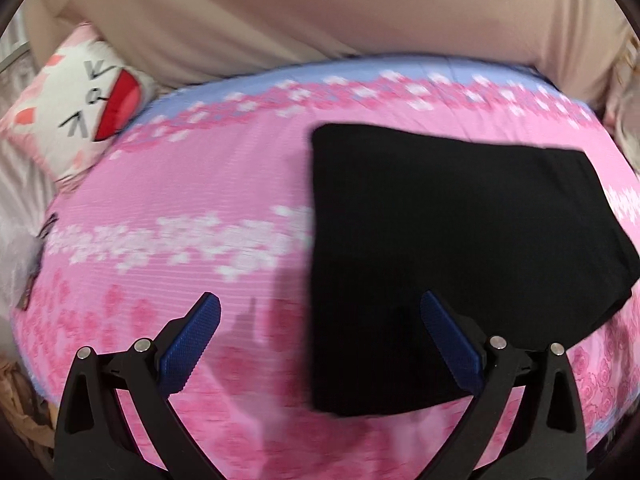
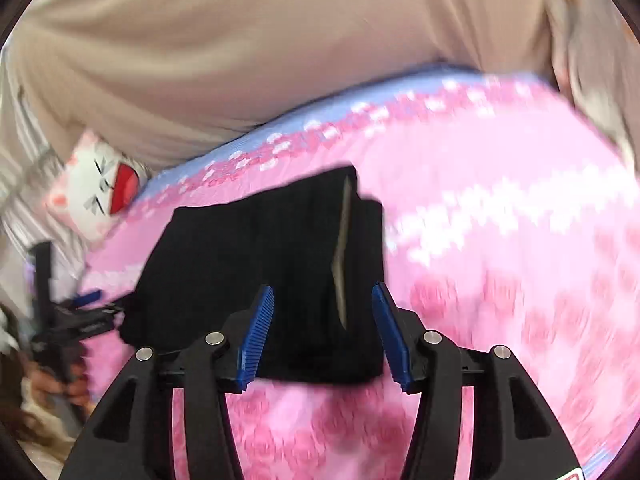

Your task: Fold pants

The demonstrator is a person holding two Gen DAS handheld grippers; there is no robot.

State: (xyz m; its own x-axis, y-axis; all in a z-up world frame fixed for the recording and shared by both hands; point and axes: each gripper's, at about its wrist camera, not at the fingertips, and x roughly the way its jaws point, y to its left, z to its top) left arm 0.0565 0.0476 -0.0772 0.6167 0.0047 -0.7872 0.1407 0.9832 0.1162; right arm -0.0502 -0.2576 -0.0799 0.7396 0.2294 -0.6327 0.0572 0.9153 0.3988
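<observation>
The black pants (image 1: 448,248) lie folded into a compact rectangle on the pink flowered bedspread (image 1: 192,184). My left gripper (image 1: 320,316) is open and empty, hovering above the near left edge of the pants. In the right wrist view the folded pants (image 2: 256,264) lie flat, with a grey label (image 2: 342,264) showing near their right side. My right gripper (image 2: 322,312) is open and empty, just above the near edge of the pants. The left gripper (image 2: 76,312) shows at the far left, in a hand.
A white cat-face pillow (image 1: 80,104) lies at the back left of the bed, also seen in the right wrist view (image 2: 100,192). The person's beige shirt (image 1: 320,12) fills the far side. The bedspread has a blue border (image 1: 248,88).
</observation>
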